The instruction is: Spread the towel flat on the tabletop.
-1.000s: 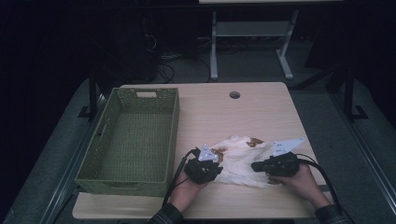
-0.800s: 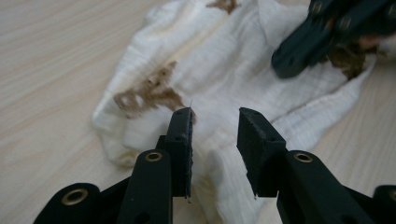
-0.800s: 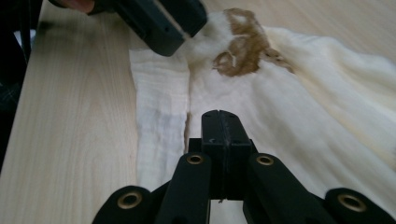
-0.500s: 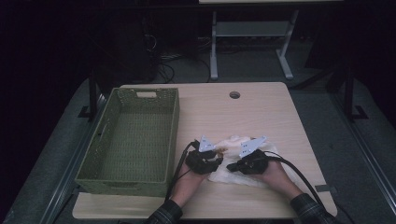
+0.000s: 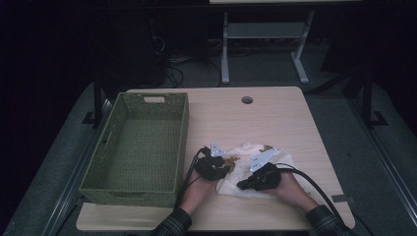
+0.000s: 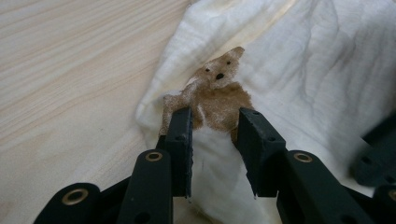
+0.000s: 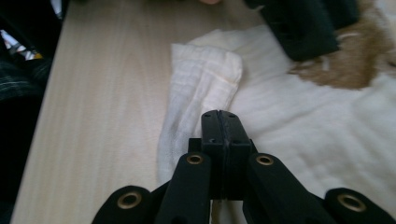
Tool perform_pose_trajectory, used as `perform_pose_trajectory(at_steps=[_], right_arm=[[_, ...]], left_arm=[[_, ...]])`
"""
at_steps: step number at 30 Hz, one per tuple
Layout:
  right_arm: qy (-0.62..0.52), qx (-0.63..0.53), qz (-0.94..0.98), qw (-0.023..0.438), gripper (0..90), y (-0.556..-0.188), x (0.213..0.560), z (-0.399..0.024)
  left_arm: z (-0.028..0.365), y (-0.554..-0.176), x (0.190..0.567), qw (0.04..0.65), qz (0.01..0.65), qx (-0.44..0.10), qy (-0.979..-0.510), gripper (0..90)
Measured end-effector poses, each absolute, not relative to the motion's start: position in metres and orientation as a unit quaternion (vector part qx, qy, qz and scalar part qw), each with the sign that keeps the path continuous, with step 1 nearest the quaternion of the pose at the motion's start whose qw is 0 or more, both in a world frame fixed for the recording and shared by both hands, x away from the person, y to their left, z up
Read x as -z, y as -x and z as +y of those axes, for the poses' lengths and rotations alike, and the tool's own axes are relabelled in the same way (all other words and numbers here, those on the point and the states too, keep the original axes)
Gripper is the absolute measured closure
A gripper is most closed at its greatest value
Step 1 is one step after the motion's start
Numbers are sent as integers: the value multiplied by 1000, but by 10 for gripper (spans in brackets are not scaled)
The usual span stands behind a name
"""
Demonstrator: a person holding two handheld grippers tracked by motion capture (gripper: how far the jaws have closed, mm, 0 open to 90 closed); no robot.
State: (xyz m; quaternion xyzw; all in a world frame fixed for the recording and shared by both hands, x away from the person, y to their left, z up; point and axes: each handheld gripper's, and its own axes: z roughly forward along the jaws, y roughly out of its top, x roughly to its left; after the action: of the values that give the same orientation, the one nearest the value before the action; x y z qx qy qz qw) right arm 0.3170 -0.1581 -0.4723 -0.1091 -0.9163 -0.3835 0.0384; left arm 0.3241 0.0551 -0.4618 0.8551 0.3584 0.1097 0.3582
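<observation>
A white cloth (image 5: 248, 169) lies crumpled and partly folded on the surface (image 5: 275, 118), directly under both tools. A brown bear-shaped patch (image 6: 215, 100) with dark eyes and nose sits on it, just ahead of the left tool (image 6: 215, 135), whose jaws stand apart over a raised fold. The right tool (image 7: 223, 135) is clamped on the cloth beside a folded-over corner.

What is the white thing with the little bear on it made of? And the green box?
The white cloth looks like soft woven cotton, matte, with fine ribbed creases and floppy folds. The bear patch seems fuzzy, like brown plush or terry. The green basket looks woven, perhaps plastic or paper cord: its walls show a regular mesh of small holes.
</observation>
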Motion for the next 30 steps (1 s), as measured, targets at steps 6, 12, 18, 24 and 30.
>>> perform_pose_trajectory(at_steps=[6,12,18,24,30], right_arm=[[86,384,-917,55,894,-307,473,-153],[67,385,-917,82,893,-288,471,-153],[39,389,-915,97,884,-274,469,-153],[28,384,-917,105,873,-265,471,-150],[53,412,-907,74,845,-275,459,-163]], left_arm=[[54,-324,463,358,358,-113,-855,655],[54,-324,463,356,357,-114,-856,659],[53,-323,463,356,357,-113,-856,658],[53,-323,462,354,353,-116,-858,645],[54,-321,457,368,350,-115,-854,638]])
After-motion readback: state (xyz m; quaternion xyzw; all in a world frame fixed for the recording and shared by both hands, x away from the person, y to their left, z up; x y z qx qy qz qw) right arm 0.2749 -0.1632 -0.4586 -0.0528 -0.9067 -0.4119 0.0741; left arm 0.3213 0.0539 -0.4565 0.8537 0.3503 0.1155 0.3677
